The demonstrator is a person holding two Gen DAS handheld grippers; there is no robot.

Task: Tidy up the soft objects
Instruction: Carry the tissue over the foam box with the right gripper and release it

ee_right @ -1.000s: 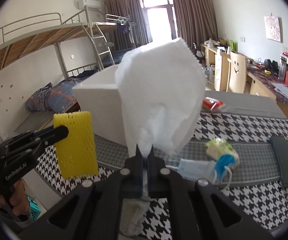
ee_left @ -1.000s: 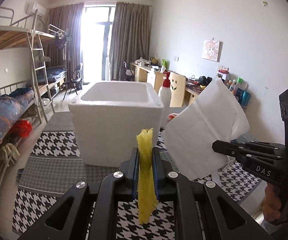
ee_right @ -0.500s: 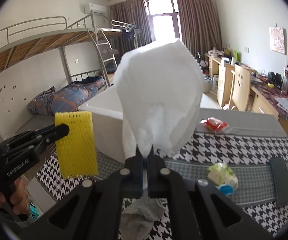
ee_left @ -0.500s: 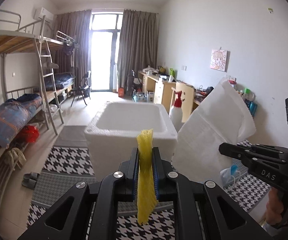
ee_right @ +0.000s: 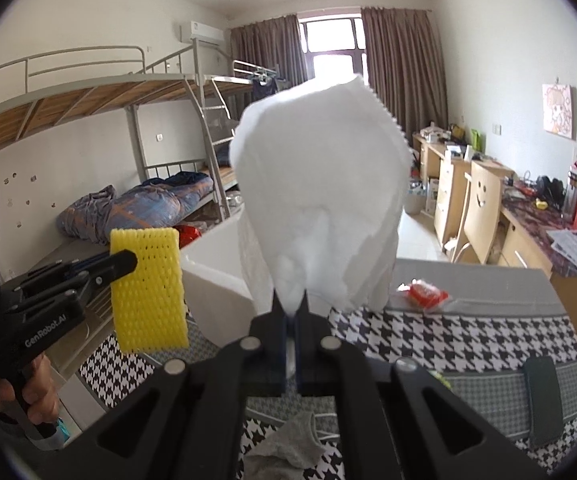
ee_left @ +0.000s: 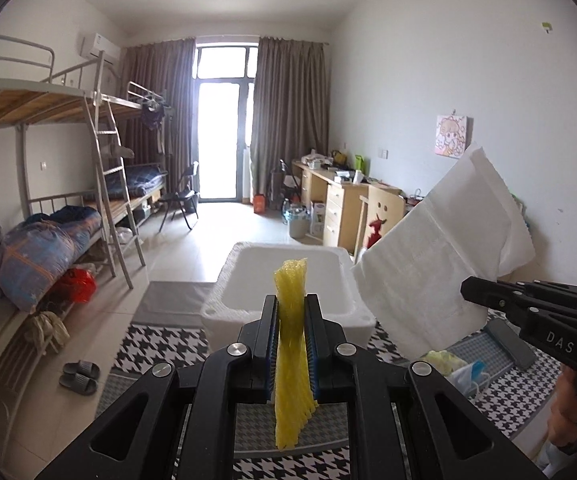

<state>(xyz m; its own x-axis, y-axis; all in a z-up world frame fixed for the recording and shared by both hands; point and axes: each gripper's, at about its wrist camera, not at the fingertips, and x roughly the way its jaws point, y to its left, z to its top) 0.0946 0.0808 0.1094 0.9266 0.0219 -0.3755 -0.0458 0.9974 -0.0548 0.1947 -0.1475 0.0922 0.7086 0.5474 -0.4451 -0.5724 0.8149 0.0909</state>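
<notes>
1. My left gripper (ee_left: pixel 291 312) has its jaws clamped on the yellow foam net (ee_left: pixel 292 344), held upright, edge-on to its own camera.
2. My right gripper (ee_right: pixel 291 304) has its jaws pinched tight on the white tissue (ee_right: pixel 320 200), which billows above them.
3. Both are held above the houndstooth worktop (ee_right: pixel 448 340), near the white foam box (ee_left: pixel 288 280).

We see a yellow foam net (ee_left: pixel 291 344), ribbed; a white tissue (ee_right: pixel 320 200), soft, matt; a white foam box (ee_left: pixel 288 292), grainy; black matt plastic grippers; checked cloth (ee_right: pixel 448 336) lower right.
</notes>
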